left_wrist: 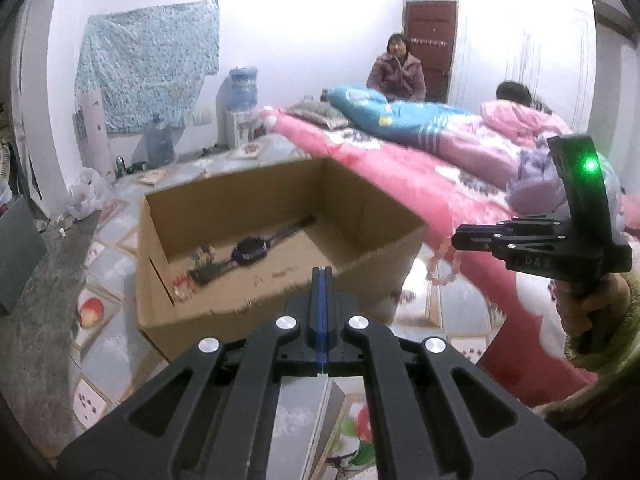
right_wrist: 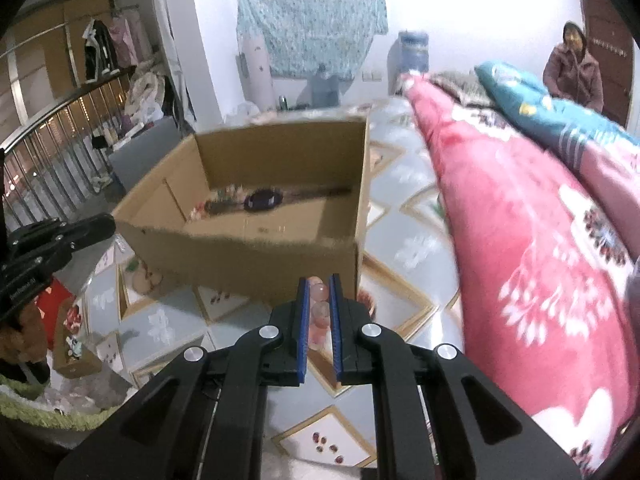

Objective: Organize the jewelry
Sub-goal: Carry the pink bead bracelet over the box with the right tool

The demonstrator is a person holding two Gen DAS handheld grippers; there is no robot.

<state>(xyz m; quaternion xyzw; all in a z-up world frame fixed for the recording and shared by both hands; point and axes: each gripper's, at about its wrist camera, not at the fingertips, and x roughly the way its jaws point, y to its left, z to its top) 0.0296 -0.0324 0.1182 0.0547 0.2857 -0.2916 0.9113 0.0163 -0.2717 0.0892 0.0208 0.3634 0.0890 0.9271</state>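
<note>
Cardboard box point(right_wrist: 256, 248): top open, mouth unobstructed from above; near wall stands between both grippers and interior.
Box floor: watch point(right_wrist: 264, 199) and small trinkets point(left_wrist: 200, 268) fill left and middle; right near part bare.
Red quilt point(right_wrist: 520, 240): bulks close along box's right side, narrow strip of tiled floor point(right_wrist: 404, 220) between.
Floor before box: bare tiles, passable.
</note>
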